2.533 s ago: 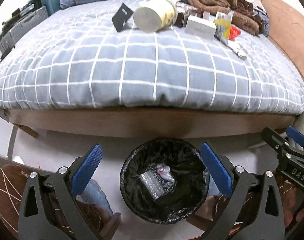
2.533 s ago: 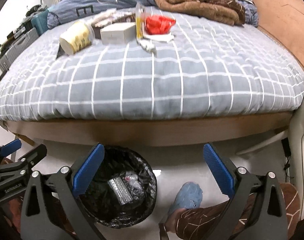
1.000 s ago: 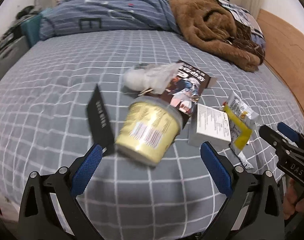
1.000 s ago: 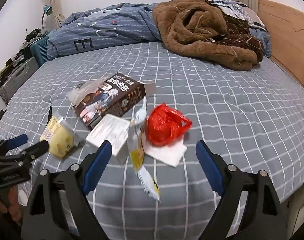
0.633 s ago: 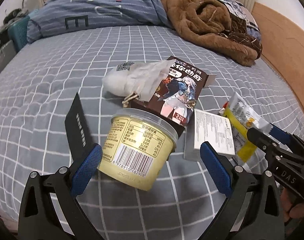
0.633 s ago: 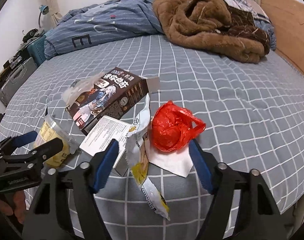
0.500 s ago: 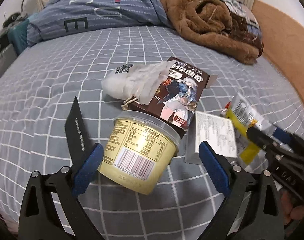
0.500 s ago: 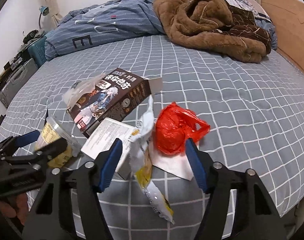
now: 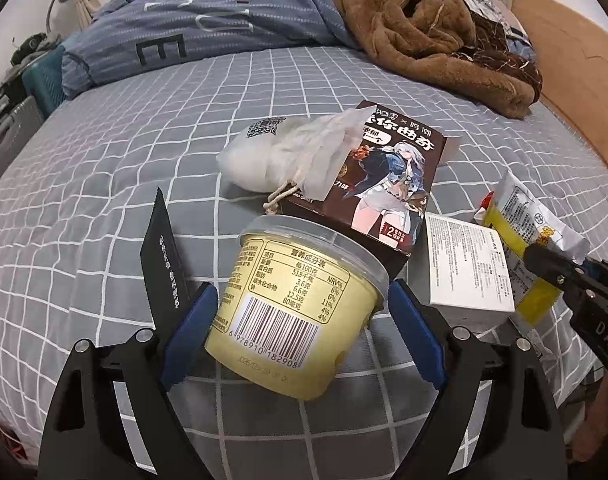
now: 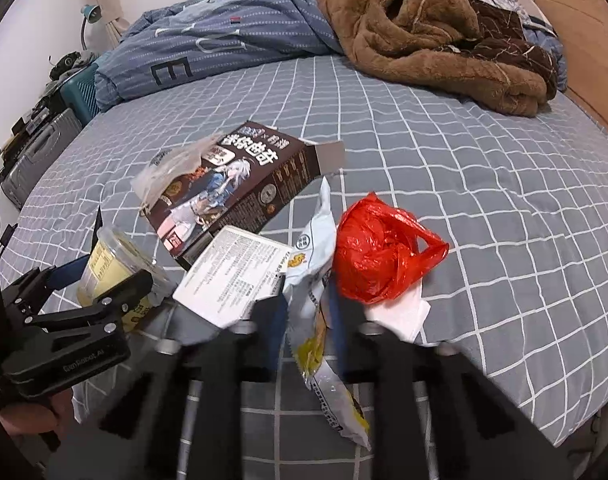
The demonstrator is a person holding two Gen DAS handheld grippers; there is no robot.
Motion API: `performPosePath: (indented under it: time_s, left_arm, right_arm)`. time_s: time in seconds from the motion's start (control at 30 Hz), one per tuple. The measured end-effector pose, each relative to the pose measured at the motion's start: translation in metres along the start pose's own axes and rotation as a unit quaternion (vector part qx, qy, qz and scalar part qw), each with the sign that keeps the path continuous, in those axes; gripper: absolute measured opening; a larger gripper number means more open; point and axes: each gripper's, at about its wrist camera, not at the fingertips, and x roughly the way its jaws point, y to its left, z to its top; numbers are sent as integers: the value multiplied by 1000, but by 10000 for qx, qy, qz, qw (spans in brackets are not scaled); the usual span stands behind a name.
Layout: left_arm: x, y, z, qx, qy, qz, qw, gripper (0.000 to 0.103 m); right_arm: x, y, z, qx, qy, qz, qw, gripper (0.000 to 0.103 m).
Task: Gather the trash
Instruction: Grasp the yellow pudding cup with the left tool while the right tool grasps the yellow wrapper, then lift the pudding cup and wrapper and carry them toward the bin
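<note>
On the grey checked bed [image 9: 104,160], near its front edge, the left gripper [image 9: 300,316] stands wide with its jaws closing around a pale yellow tub [image 9: 292,304] lying on its side; its blue fingers [image 9: 192,328] flank the tub's walls, the left one about touching, though firm pressure cannot be confirmed. The right gripper [image 10: 305,312] is clenched on a white-and-yellow snack wrapper [image 10: 311,280], which stands up between its blurred fingers beside a red plastic bag [image 10: 379,248] and a white box [image 10: 236,276]. The brown printed carton [image 9: 387,184] is partly hidden by a white pouch [image 9: 288,156], and the wrapper's lower end is cut off behind the right gripper.
</note>
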Motion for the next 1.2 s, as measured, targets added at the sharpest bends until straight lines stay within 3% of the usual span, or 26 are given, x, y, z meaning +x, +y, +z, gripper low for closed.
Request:
performPosePath:
  time_s: [0.43, 1.2]
  left_arm:
    - [-4, 0, -1, -170, -82, 5, 9998, 84]
    - [-42, -1, 5, -338, -292, -342, 9984, 82]
  right_arm:
    - [-12, 2, 0, -85, -170, 16, 9998, 9]
    - [-40, 8, 4, -193, -397, 20, 9990, 8]
